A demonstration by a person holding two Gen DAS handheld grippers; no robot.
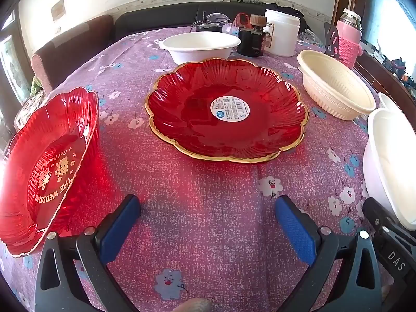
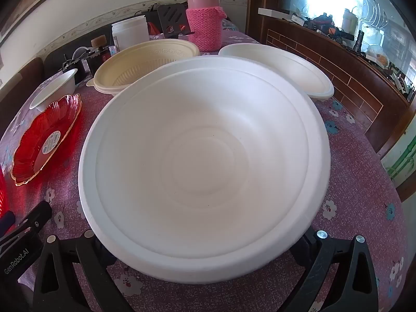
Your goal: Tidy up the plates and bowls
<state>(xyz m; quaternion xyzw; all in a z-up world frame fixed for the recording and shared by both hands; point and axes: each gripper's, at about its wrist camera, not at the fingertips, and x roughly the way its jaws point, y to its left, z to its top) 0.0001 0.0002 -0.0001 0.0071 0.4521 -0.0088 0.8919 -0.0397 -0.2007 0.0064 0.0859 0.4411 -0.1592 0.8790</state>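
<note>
A red gold-rimmed plate (image 1: pixel 226 109) with a round sticker lies mid-table; it also shows in the right wrist view (image 2: pixel 44 140). A second red plate (image 1: pixel 46 161) with gold lettering lies at the left. My left gripper (image 1: pixel 208 223) is open and empty above the cloth, short of the first plate. A large white bowl (image 2: pixel 205 166) fills the right wrist view and hides the right gripper's fingertips; its jaws stand wide apart beside the bowl's near rim. The bowl also shows at the right edge of the left wrist view (image 1: pixel 390 166).
A cream ribbed bowl (image 1: pixel 335 85) (image 2: pixel 145 62), a small white bowl (image 1: pixel 200 45) (image 2: pixel 54 88) and another white bowl (image 2: pixel 280 65) stand farther back. A white jar (image 1: pixel 282 32), a pink flask (image 2: pixel 205 18) and clutter line the far edge. Floral tablecloth (image 1: pixel 208 182).
</note>
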